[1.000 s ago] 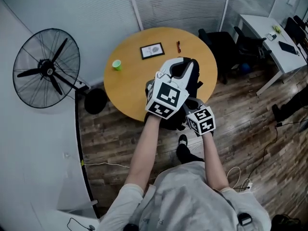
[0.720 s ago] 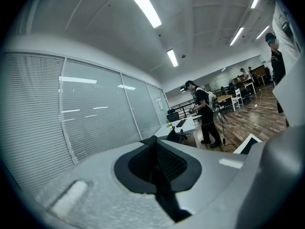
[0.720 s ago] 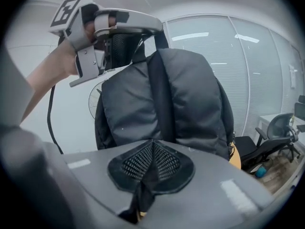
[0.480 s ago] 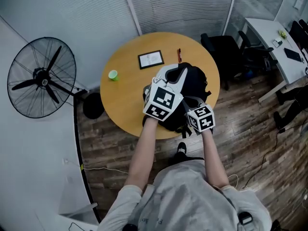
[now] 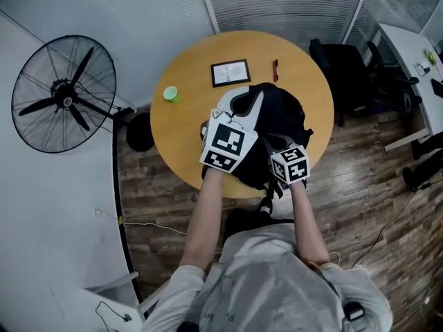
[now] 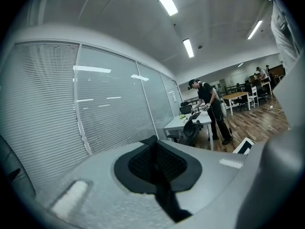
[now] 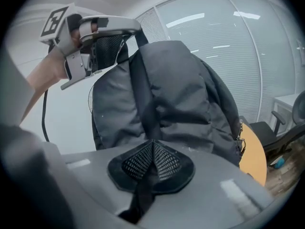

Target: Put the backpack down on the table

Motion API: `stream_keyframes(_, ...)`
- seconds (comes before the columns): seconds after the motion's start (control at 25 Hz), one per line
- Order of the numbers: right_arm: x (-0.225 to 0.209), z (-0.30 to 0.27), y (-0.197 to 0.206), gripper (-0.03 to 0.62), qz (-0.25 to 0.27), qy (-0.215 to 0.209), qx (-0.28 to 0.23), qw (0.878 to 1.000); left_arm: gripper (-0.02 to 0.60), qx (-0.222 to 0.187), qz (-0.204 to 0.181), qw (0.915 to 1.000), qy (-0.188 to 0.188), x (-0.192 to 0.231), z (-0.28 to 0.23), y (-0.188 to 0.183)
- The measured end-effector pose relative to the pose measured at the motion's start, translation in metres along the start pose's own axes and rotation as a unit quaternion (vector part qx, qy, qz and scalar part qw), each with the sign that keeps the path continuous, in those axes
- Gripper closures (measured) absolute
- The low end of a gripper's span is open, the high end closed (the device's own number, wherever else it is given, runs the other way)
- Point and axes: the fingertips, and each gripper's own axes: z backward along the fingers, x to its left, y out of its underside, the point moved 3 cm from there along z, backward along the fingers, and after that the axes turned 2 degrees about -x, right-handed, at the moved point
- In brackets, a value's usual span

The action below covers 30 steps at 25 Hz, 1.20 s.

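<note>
The backpack (image 5: 277,126) stands upright over the table (image 5: 183,133), on the part from about 4 to 6 o'clock of the round top, with its lower end overlapping the near edge. Whether its base bears on the wood or hangs just above it, no view shows.

The left gripper (image 6: 154,159) has its jaws pressed together on a black strap (image 6: 164,199) that runs down out of the seam between the pads. From the right gripper view it sits at 11 o'clock, at the very top of the bag, so it seems to carry the weight. The right gripper (image 7: 152,157) is likewise closed, pinching another black strap (image 7: 140,194) lower on the bag's near side.

The far half of the table holds a green cup (image 5: 170,93) at 10 o'clock, a picture frame (image 5: 230,72) at 12 and a red pen (image 5: 275,69) at 1, all well apart from the bag.

I judge the carrying done and the bag in its place. What is left is to let it settle fully on the top, a little further in from the edge if it is to stand alone; then both grippers open.
</note>
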Motion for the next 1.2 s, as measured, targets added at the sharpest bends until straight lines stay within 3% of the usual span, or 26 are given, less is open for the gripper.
stream_keyframes(0.24,0.014,-0.042,0.010,0.594,0.000,-0.026,0.026,0.999,0.575,0.018,0.024,0.9991,-0.031,0.035,0.015,0.042)
stream_keyframes(0.44,0.013,-0.072,0.007,0.594,-0.013,-0.013,0.026,0.999,0.575,0.033,0.056,0.9971,-0.040,0.067,0.028,0.083)
stream_keyframes(0.88,0.017,-0.162,-0.007,0.594,-0.045,0.005,0.053,0.998,0.574,0.091,0.069,0.9933,-0.014,0.138,0.028,0.163)
stream_keyframes(1.2,0.027,-0.226,0.014,0.594,-0.081,0.024,0.079,0.993,0.574,0.124,0.105,0.9868,-0.001,0.180,0.040,0.231)
